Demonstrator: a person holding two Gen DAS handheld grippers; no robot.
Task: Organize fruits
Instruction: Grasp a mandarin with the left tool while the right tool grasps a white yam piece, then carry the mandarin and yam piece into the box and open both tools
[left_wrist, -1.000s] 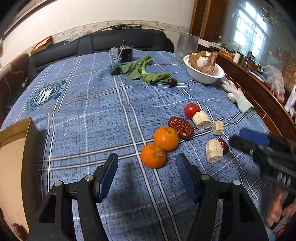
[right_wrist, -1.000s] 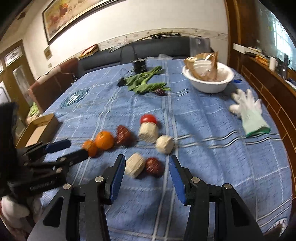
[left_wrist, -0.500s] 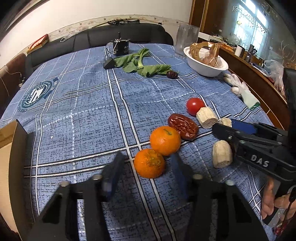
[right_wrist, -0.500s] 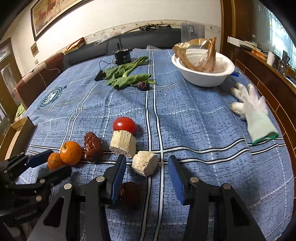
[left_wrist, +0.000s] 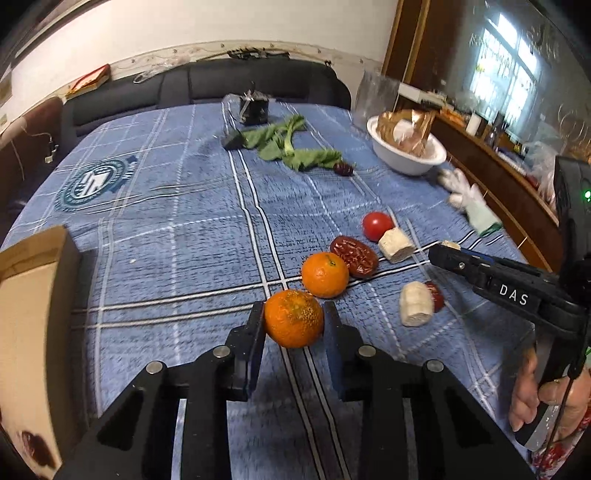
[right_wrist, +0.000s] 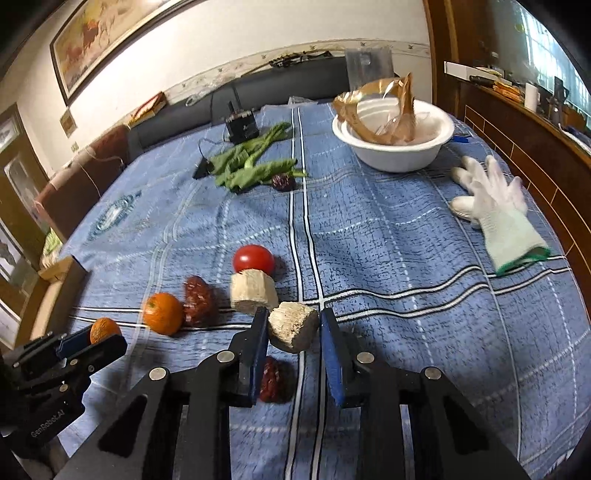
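Observation:
My left gripper (left_wrist: 293, 325) is shut on a rough-skinned orange (left_wrist: 294, 318) on the blue checked tablecloth. A second orange (left_wrist: 325, 274) lies just beyond it, beside a red date (left_wrist: 354, 251), a tomato (left_wrist: 377, 226) and a pale cut chunk (left_wrist: 396, 244). My right gripper (right_wrist: 293, 332) is shut on a small pale chunk (right_wrist: 293, 326). Under its left finger lies another red date (right_wrist: 273, 380). A larger pale chunk (right_wrist: 253, 291), the tomato (right_wrist: 253, 259) and a date (right_wrist: 199, 301) lie just beyond.
A white bowl (right_wrist: 395, 147) with a brown wrapper stands at the far right. A white glove (right_wrist: 495, 206) lies at the right edge. Green leaves (right_wrist: 251, 166) and a dark box (right_wrist: 242, 125) are at the back. A cardboard box (left_wrist: 33, 295) stands at the left.
Both grippers moved forward and closed. The left one closed on the near orange, the right one on the small pale chunk.

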